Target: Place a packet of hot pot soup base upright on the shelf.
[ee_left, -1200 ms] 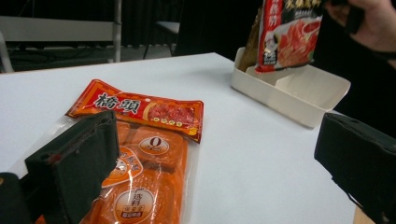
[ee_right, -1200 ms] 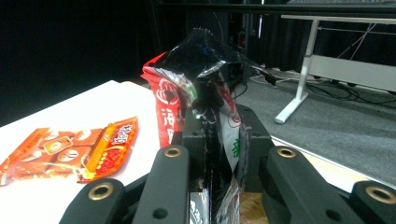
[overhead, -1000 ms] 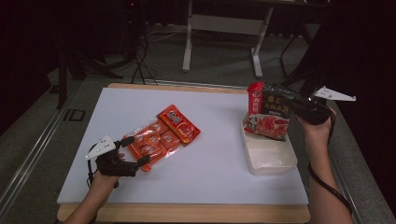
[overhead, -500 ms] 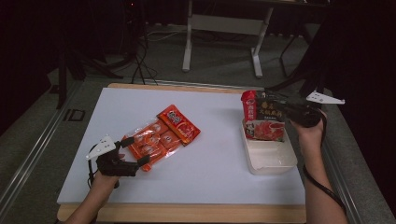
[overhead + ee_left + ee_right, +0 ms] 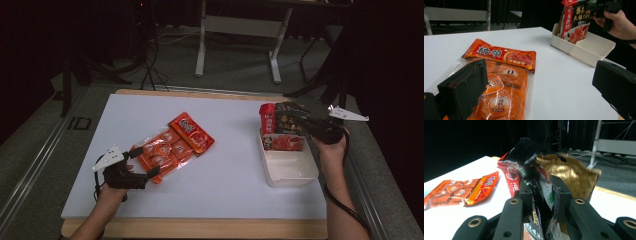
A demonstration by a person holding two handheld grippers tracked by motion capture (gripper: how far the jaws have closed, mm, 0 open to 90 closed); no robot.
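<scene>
Reaching level over the white bin [image 5: 292, 175], right gripper [image 5: 300, 124] pinches the black-and-red pouch [image 5: 280, 131] between its fingers; left gripper [image 5: 150, 160] gapes.

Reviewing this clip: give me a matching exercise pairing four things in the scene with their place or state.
1. orange packet
2. black-and-red bag
3. white tub
4. left hand-held gripper

a. jaws open at the packet's near end
b. lying flat on the table
c. pinched by the right hand-held gripper, lower end in the tub
d. standing at the table's right side

Pairs: 1-b, 2-c, 3-d, 4-a
</scene>
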